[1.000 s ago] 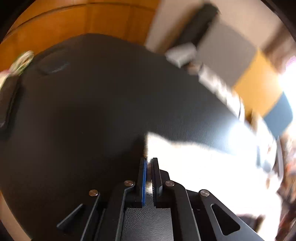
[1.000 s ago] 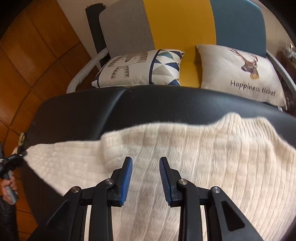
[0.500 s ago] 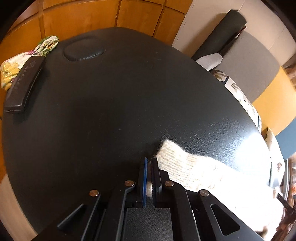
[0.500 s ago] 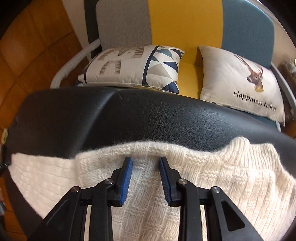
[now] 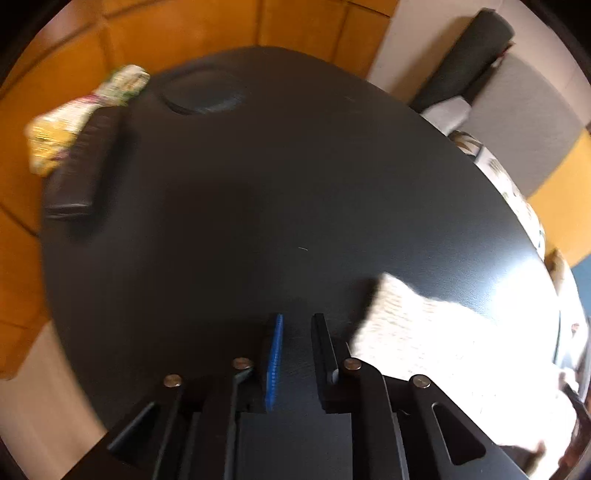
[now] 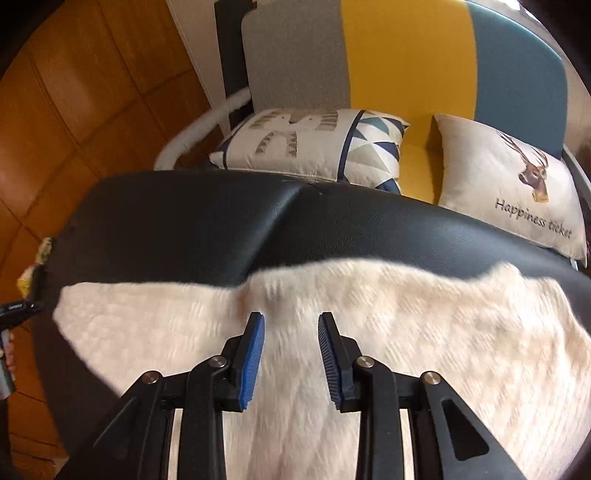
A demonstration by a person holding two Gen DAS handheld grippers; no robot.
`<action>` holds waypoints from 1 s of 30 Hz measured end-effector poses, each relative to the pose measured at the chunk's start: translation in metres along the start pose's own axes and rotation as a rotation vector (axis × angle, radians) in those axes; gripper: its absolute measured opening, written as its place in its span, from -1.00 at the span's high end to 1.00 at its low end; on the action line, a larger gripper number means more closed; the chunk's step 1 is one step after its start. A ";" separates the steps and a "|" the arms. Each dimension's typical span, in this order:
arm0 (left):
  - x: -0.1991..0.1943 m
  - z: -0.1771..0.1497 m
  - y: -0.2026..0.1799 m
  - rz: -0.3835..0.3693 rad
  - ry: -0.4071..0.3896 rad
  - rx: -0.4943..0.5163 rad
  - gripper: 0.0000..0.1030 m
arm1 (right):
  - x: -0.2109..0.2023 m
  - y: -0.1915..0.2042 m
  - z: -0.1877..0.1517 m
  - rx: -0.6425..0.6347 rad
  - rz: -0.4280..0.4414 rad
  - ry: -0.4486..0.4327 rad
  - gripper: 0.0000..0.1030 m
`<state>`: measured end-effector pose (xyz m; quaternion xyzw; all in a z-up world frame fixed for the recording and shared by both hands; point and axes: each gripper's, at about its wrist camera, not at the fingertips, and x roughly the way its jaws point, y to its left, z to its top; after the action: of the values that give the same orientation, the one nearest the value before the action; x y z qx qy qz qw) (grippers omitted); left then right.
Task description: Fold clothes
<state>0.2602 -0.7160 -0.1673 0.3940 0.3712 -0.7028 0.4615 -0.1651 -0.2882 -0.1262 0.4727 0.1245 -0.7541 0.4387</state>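
With both grippers, left (image 5: 295, 325) and right (image 6: 291, 325), parted and empty, take the cream sweater (image 6: 369, 332) by an edge, lifting evenly to avoid bunching.

You are facing a black padded table (image 6: 192, 221). Behind its far edge stands a sofa (image 6: 406, 55) with grey, yellow and blue panels, holding two cushions (image 6: 314, 147) side by side. Left of the table, orange-brown wooden floor (image 6: 74, 92) runs back to a pale wall (image 5: 424, 33).
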 end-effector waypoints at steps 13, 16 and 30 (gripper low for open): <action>-0.081 -0.134 -0.304 -0.534 -0.049 0.594 0.57 | -0.074 -0.086 -0.126 0.158 -0.098 0.049 0.42; -0.060 -0.178 -0.381 -0.584 0.032 0.727 0.57 | -0.086 -0.105 -0.153 0.183 -0.150 0.064 0.42; -0.064 -0.302 -0.379 -0.385 0.010 0.856 0.58 | -0.153 -0.147 -0.197 0.292 -0.155 -0.091 0.45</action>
<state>-0.0156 -0.3131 -0.1754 0.4761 0.1166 -0.8637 0.1170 -0.1350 -0.0003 -0.1369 0.4860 0.0296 -0.8163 0.3109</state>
